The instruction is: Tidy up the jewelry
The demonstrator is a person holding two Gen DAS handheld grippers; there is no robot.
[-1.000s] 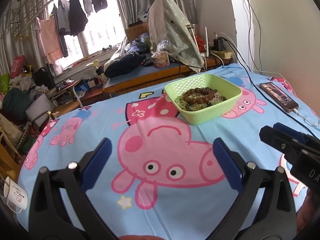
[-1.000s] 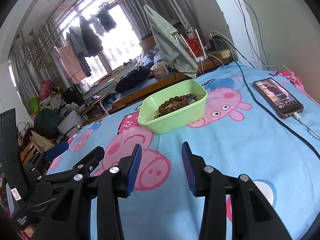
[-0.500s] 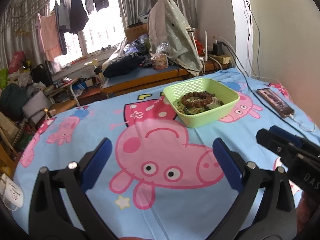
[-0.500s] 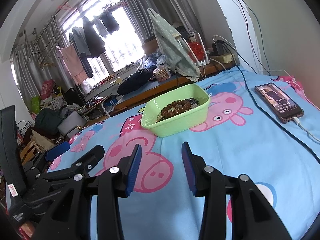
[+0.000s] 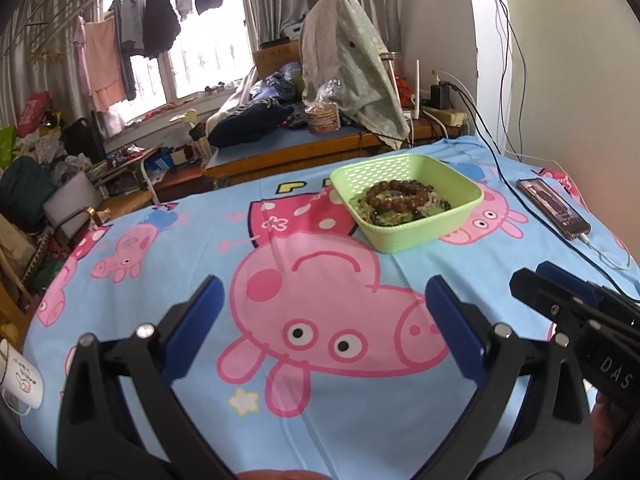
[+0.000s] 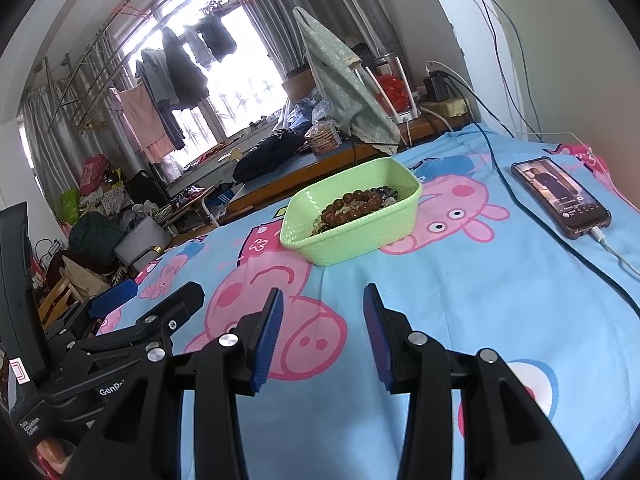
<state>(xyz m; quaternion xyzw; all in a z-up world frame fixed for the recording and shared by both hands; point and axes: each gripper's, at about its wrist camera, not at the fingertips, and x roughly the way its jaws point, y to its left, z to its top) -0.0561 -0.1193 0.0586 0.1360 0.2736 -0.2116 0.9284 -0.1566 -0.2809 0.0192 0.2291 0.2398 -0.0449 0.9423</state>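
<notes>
the left gripper point(image 5: 324, 320) has its jaws spread wide, nothing between them, above the blue cartoon-pig sheet point(image 5: 328, 420). the right gripper point(image 6: 323, 328) has its jaws parted by a narrower gap, also empty, with the blue pads point(image 6: 268, 340) facing each other over the same sheet. the 2 grippers sit side by side, each visible at the edge of the other's view. ahead of both, well apart from the jaws, a green basket point(image 5: 416, 236) rests on the sheet. a brown bead bracelet point(image 5: 400, 196) lies on top of other jewelry inside it. a phone point(image 6: 560, 196), plugged into a white cable point(image 6: 618, 256), lies to the right of the basket.
</notes>
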